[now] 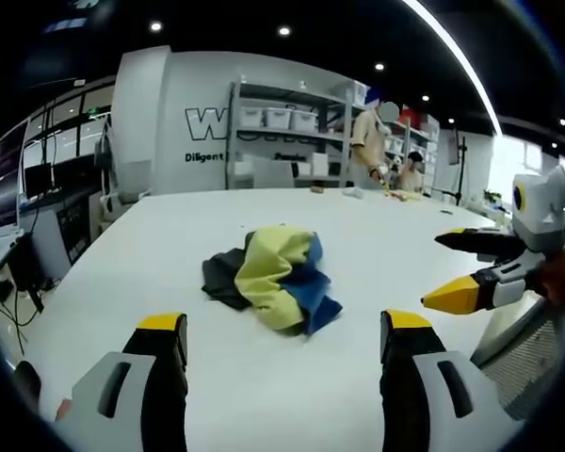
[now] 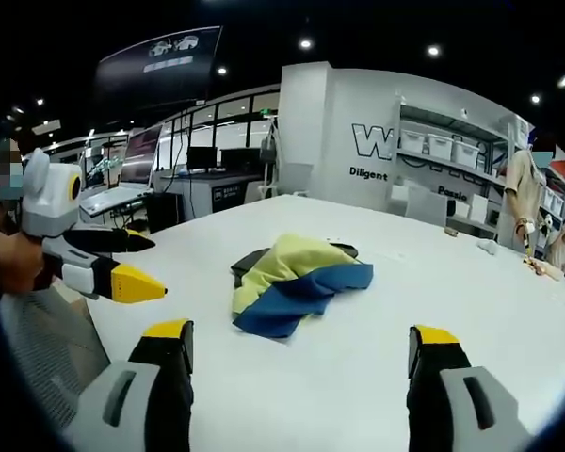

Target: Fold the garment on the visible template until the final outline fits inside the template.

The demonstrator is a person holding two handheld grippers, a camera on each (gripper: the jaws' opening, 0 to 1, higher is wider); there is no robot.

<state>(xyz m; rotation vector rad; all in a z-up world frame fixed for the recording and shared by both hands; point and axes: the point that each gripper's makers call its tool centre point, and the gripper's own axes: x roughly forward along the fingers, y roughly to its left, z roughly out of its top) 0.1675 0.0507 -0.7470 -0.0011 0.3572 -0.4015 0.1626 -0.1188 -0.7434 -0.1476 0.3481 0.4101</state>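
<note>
A crumpled garment (image 1: 273, 278) in yellow, blue and dark grey lies bunched in a heap on the white table (image 1: 151, 245). My left gripper (image 1: 282, 325) hovers just short of it, jaws wide open and holding nothing. The right gripper (image 1: 433, 270) comes in from the right, open as well. In the right gripper view the garment (image 2: 297, 282) sits ahead of my right gripper (image 2: 301, 331), whose jaws stand wide apart over the table (image 2: 433, 273). The left gripper (image 2: 158, 264) shows at the left, open, held by a hand.
Metal shelves with white bins (image 1: 282, 122) stand behind the table beside a white wall with lettering. Two people (image 1: 372, 141) are at the table's far end by small items (image 2: 485, 245). Desks with monitors (image 2: 132, 179) line the side; the table edge (image 1: 38, 311) is near.
</note>
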